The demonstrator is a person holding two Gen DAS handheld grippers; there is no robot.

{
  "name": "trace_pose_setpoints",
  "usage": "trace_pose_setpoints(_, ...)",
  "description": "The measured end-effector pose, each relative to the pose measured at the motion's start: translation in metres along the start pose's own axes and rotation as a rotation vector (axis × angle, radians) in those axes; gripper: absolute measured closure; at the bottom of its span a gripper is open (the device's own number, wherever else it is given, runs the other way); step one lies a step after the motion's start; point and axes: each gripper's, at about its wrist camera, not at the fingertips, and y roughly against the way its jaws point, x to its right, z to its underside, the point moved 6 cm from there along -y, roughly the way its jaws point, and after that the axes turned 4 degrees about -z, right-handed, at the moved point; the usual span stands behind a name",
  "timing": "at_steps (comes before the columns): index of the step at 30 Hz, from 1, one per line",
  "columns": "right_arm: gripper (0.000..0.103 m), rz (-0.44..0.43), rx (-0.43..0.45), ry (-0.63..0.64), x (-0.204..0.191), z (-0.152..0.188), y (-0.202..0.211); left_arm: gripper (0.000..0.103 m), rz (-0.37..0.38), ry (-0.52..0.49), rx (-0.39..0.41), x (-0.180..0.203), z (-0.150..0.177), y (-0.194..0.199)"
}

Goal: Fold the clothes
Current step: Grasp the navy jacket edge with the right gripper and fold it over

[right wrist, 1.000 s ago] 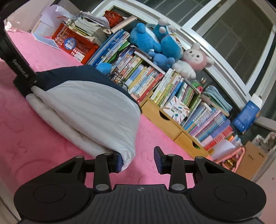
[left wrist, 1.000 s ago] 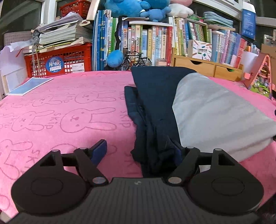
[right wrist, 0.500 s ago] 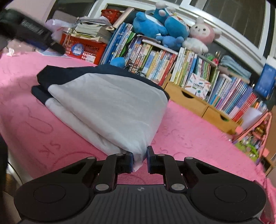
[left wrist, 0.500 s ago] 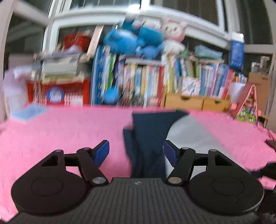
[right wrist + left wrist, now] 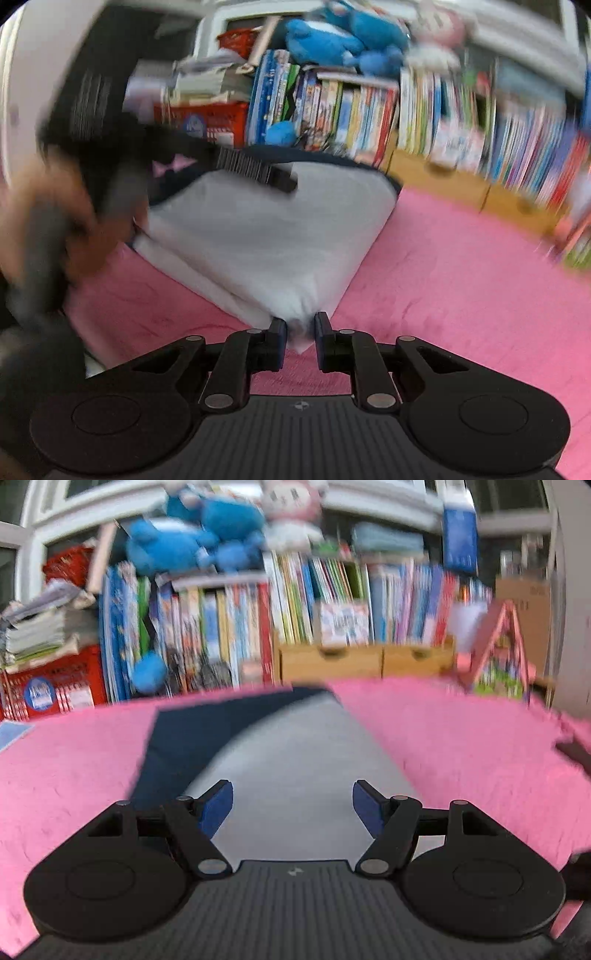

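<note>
With the grey and navy garment (image 5: 266,236) lying folded on the pink desk (image 5: 461,280), its near corner pinched in the right tool (image 5: 300,341) while the left tool (image 5: 292,806) is spread empty above it, the layers could be dragged apart by a one-sided pull.

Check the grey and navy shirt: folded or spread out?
Folded. The shirt lies on the pink blanket as a compact stack, layered edges visible at its corner, between the right hand-held gripper's fingers.
</note>
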Motion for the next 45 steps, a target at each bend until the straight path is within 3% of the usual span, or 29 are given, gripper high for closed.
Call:
trace_pose_setpoints(4, 0.075, -0.169, -0.021, -0.313, 0.047, 0.002, 0.009, 0.026, -0.093, -0.123, -0.017, 0.007, 0.025, 0.0)
trace_pose_setpoints(6, 0.071, -0.202, -0.008, -0.43, 0.068, -0.002, 0.002, 0.026, -0.109, -0.128, -0.027, 0.009, 0.031, 0.003)
trace_pose_setpoints(8, 0.057, -0.233, 0.006, -0.538, 0.087, -0.008, -0.006, 0.026, -0.104, -0.111, -0.035, 0.007, 0.032, 0.003)
trace_pose_setpoints(10, 0.051, -0.25, 0.02, -0.579, 0.099, -0.02, -0.024, 0.026, -0.094, -0.092, -0.046, 0.005, 0.032, 0.002)
trace_pose_setpoints(13, 0.054, -0.223, -0.007, -0.578, 0.11, -0.045, -0.057, 0.025, -0.08, -0.066, -0.063, 0.001, 0.032, 0.002)
trace_pose_setpoints(16, 0.071, -0.178, -0.056, -0.553, 0.116, -0.069, -0.091, 0.025, -0.075, -0.06, -0.077, 0.0, 0.033, 0.003)
trace_pose_setpoints(20, 0.071, -0.14, -0.095, -0.61, 0.128, -0.096, -0.136, 0.025, -0.048, -0.029, -0.1, -0.004, 0.032, 0.002)
trace_pose_setpoints(25, 0.071, -0.17, -0.141, -0.735, 0.157, -0.122, -0.184, 0.025, -0.023, -0.015, -0.089, -0.007, 0.033, 0.003)
trace_pose_setpoints(30, 0.072, -0.074, -0.125, -0.672, 0.179, -0.153, -0.229, 0.025, -0.001, -0.001, -0.083, -0.009, 0.034, 0.004)
trace_pose_setpoints(33, 0.09, 0.007, -0.121, -0.569, 0.188, -0.17, -0.259, 0.025, 0.009, 0.004, -0.082, -0.01, 0.034, 0.005)
trace_pose_setpoints(36, 0.094, 0.025, -0.107, -0.53, 0.195, -0.18, -0.28, 0.025, 0.013, 0.011, -0.081, -0.012, 0.034, 0.004)
trace_pose_setpoints(40, 0.095, -0.02, -0.064, -0.389, 0.168, -0.181, -0.247, 0.025, 0.015, 0.015, -0.077, -0.012, 0.034, 0.005)
trace_pose_setpoints(43, 0.082, -0.053, -0.032, -0.283, 0.148, -0.181, -0.222, 0.025, 0.018, 0.019, -0.07, -0.013, 0.034, 0.007)
trace_pose_setpoints(45, 0.082, -0.075, -0.011, -0.213, 0.134, -0.181, -0.205, 0.025, 0.013, 0.017, -0.06, -0.012, 0.035, 0.009)
